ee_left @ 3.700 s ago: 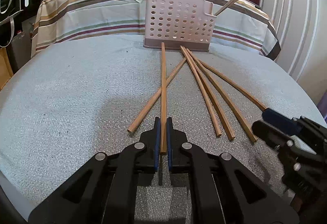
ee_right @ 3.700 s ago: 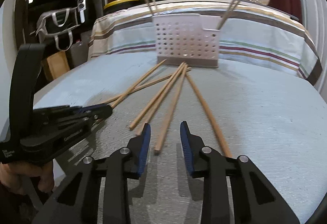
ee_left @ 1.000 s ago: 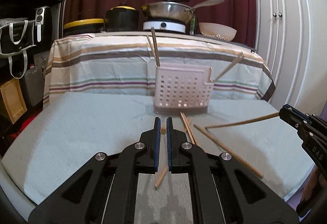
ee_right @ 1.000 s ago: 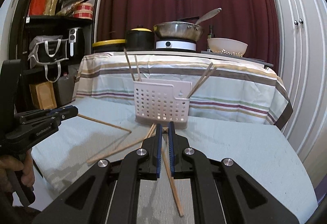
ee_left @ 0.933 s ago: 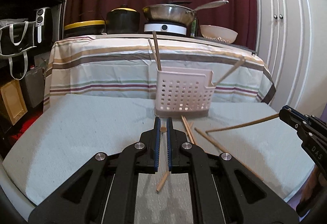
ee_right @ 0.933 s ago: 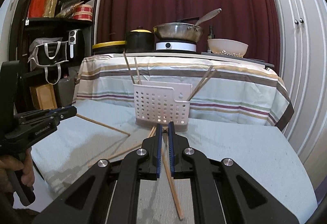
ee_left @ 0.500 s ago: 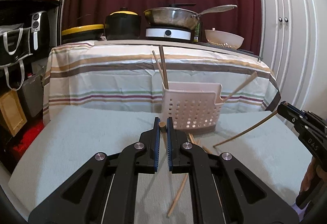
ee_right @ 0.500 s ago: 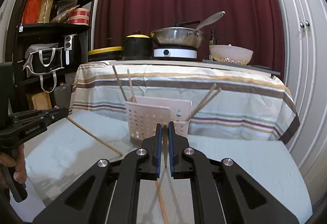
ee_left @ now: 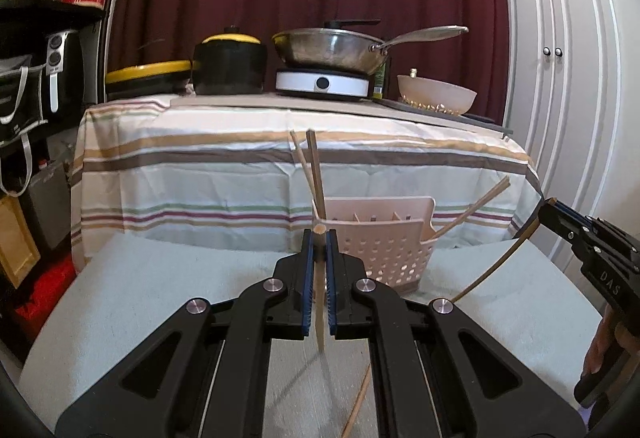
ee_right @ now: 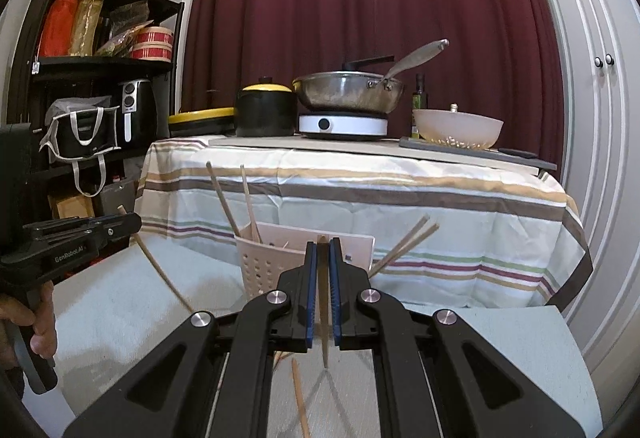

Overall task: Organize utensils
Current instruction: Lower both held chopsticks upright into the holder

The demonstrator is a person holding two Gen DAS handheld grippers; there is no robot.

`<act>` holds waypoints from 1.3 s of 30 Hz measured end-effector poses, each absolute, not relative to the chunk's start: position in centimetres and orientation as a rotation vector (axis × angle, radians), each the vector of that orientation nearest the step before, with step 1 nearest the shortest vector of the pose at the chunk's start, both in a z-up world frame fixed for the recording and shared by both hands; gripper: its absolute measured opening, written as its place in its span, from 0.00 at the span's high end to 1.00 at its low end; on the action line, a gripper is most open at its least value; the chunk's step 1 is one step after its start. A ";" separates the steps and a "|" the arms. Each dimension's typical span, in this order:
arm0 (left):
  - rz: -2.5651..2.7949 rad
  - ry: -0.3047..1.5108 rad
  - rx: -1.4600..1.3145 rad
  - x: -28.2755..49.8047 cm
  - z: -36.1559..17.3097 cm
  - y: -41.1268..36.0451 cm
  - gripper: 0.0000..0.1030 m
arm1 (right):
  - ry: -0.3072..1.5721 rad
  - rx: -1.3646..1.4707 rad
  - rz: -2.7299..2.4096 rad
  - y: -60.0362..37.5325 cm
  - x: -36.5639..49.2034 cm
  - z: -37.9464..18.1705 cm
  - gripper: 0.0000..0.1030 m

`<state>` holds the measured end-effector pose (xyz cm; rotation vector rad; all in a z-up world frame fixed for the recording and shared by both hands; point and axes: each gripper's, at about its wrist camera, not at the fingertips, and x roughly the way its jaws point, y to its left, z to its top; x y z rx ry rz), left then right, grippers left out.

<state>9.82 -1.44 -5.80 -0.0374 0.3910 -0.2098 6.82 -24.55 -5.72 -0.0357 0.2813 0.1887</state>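
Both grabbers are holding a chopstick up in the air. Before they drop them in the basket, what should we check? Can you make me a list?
1. Left gripper pinches its chopstick firmly: ok, shut on it, and the stick hangs clear of the table.
2. Right gripper pinches its chopstick: ok, shut on it.
3. Basket stands upright: ok.
4. Room in the basket: cannot tell; chopsticks already lean at its left end and right end, and the middle slots are only partly seen.
5. Stick tips above the basket rim: not ok, both tips hang below it.
6. Grippers apart from each other: ok, they are on opposite sides.
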 end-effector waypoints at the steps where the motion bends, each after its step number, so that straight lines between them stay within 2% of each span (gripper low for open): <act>1: -0.212 0.387 -0.037 9.9 -5.5 -1.5 0.94 | 0.277 -0.035 0.189 -24.6 6.9 -5.5 0.93; 16: -0.243 0.229 0.019 10.5 1.3 -2.9 0.94 | 0.170 -0.070 0.194 -24.8 8.0 -0.7 0.93; 29: -0.252 0.074 0.025 15.2 8.0 -5.0 0.94 | 0.114 -0.062 0.193 -25.3 12.3 2.0 0.93; 33: -0.254 0.068 0.021 17.1 8.3 -5.7 0.94 | 0.141 -0.047 0.189 -25.5 14.2 1.4 0.94; 39: -0.255 0.140 0.017 20.1 5.7 -6.5 0.94 | 0.205 -0.027 0.194 -25.6 16.7 -0.5 0.94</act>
